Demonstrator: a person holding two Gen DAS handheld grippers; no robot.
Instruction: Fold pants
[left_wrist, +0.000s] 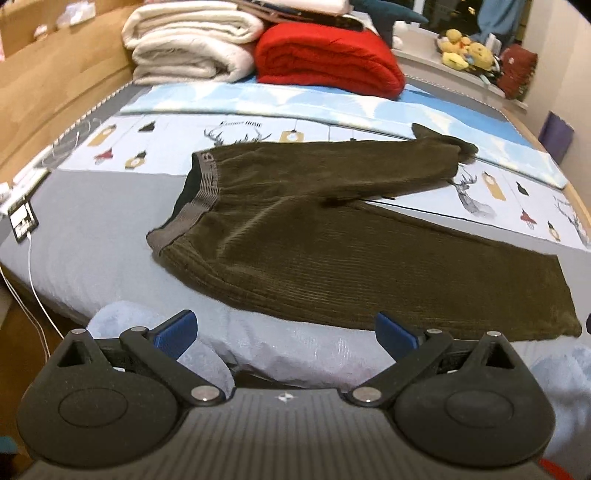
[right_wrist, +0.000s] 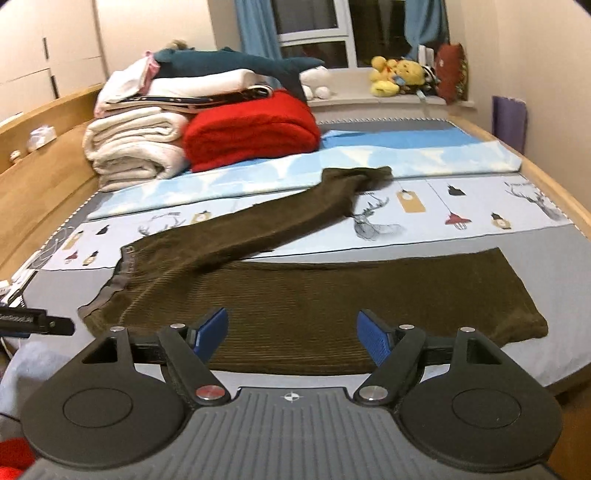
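Observation:
Dark olive corduroy pants (left_wrist: 332, 236) lie spread on the bed, grey waistband (left_wrist: 201, 199) to the left, one leg running right along the near edge, the other angled toward the far right. They also show in the right wrist view (right_wrist: 332, 295). My left gripper (left_wrist: 286, 332) is open and empty, just short of the near bed edge, below the pants' near leg. My right gripper (right_wrist: 291, 332) is open and empty, hovering over the near edge of the near leg. The left gripper's tip (right_wrist: 37, 323) pokes in at the left of the right wrist view.
Folded white blankets (left_wrist: 192, 40) and a red blanket (left_wrist: 328, 59) are stacked at the far end of the bed. A wooden bed frame (left_wrist: 44, 92) runs along the left. A phone with a white cable (left_wrist: 24, 221) lies at the left edge. Plush toys (right_wrist: 399, 74) sit on the windowsill.

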